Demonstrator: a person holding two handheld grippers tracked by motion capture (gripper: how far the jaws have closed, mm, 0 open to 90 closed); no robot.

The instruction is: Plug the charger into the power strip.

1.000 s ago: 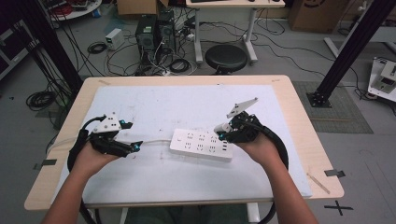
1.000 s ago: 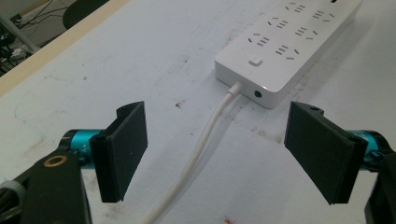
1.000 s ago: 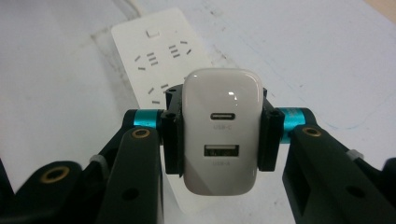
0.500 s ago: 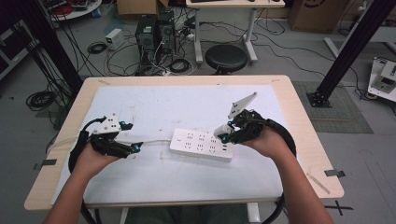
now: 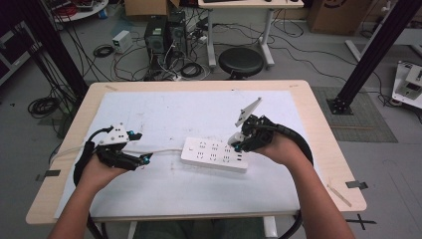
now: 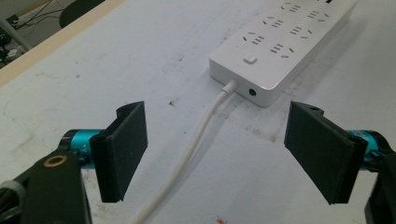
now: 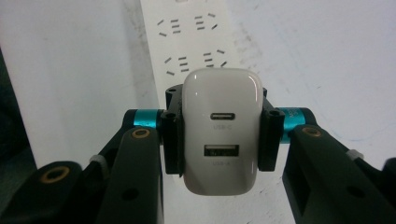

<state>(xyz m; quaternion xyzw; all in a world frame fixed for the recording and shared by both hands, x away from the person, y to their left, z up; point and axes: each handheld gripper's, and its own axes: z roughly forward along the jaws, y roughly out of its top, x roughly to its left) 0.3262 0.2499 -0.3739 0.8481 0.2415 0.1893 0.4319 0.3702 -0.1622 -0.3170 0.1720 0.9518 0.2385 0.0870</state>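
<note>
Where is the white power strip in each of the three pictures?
High view: the power strip lies mid-table on the white mat, between the two grippers.
Left gripper view: its cable end fills the top right, beyond the open jaws.
Right gripper view: it runs up the top middle, behind the charger held in the jaws.
Shared landmark: its rows of socket slots.

A lab: computer towers (image 5: 161, 32) amid tangled floor cables (image 5: 107, 50), black frame struts (image 5: 375, 47), a stool (image 5: 241, 62).
</note>
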